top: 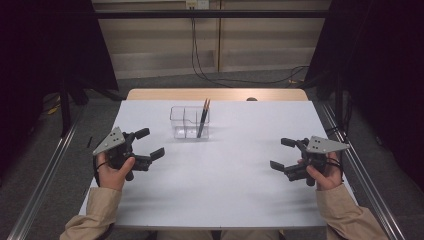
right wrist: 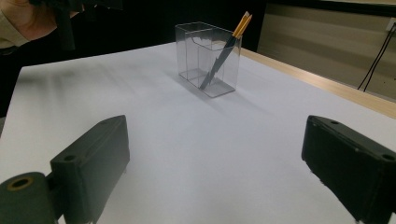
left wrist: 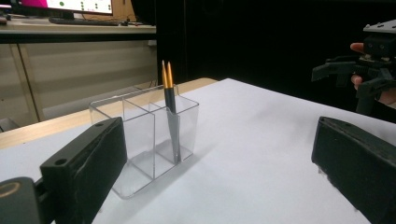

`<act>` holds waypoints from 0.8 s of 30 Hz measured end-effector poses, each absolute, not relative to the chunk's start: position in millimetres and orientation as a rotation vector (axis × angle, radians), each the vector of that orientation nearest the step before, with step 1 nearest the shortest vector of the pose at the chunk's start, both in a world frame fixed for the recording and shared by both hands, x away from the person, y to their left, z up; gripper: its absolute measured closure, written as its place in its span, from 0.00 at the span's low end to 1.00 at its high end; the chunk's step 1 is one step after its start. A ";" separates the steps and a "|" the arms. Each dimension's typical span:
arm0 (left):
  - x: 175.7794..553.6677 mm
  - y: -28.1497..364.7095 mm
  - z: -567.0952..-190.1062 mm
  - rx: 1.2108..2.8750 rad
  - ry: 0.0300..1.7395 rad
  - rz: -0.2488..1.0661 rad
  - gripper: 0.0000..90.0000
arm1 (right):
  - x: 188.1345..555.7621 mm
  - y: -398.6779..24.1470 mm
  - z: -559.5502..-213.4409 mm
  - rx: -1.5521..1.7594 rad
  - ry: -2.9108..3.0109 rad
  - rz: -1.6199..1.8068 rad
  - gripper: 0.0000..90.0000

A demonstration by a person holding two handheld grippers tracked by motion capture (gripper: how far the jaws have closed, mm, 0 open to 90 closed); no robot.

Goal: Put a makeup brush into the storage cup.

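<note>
A clear plastic holder (top: 189, 122) with divided compartments stands on the white table (top: 225, 170) toward the back middle. Two dark pencils with orange tops (top: 203, 117) lean in its right-hand compartment. The same holder (left wrist: 144, 140) and pencils (left wrist: 169, 100) appear in the left gripper view, and the holder (right wrist: 208, 58) with its pencils (right wrist: 226, 49) in the right gripper view. My left gripper (top: 149, 144) is held at the table's left, open and empty. Opposite it at the right, my right gripper (top: 281, 153) is open with nothing between its jaws. The right gripper (left wrist: 348, 74) also shows far off in the left gripper view.
The white sheet covers a wooden table whose far edge (top: 215, 94) shows behind the holder. Metal rails (top: 45, 175) run along both sides of the table. Cables (top: 240, 80) lie on the floor beyond it.
</note>
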State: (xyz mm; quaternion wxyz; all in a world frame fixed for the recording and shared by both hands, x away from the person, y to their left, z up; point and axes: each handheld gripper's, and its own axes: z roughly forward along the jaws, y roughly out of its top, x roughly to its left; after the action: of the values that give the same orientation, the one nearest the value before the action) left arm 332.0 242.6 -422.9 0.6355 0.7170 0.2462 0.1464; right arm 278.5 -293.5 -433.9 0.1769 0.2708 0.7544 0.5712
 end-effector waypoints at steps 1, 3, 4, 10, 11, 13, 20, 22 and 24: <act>331.2 243.9 -423.2 1.637 0.563 0.330 0.04 | 278.5 -293.4 -434.0 0.766 2.136 1.617 0.07; 329.9 246.4 -423.5 1.638 0.568 0.338 0.04 | 278.5 -293.2 -434.1 0.766 2.137 1.613 0.07; 329.3 247.3 -423.7 1.632 0.571 0.331 0.04 | 278.5 -293.1 -434.2 0.766 2.137 1.612 0.07; 326.4 251.7 -424.1 1.634 0.570 0.335 0.04 | 278.3 -293.5 -434.5 0.766 2.135 1.610 0.07; 325.9 252.5 -424.3 1.636 0.570 0.336 0.04 | 278.3 -293.6 -434.6 0.765 2.136 1.610 0.07; 325.0 254.2 -424.6 1.639 0.567 0.338 0.04 | 278.1 -293.9 -434.9 0.768 2.136 1.608 0.07; 321.4 260.1 -425.2 1.641 0.566 0.339 0.04 | 277.8 -293.9 -435.1 0.767 2.137 1.605 0.07; 320.2 261.7 -425.2 1.641 0.566 0.344 0.04 | 277.8 -293.9 -435.2 0.767 2.138 1.604 0.07; 319.5 263.6 -425.8 1.639 0.569 0.340 0.04 | 277.6 -293.9 -435.3 0.768 2.139 1.602 0.07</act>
State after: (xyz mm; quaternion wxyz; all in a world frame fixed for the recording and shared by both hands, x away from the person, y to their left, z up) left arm 319.5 263.6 -425.8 0.6340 0.7169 0.2488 0.1488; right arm 277.6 -293.9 -435.3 0.1797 0.2717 0.7566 0.5669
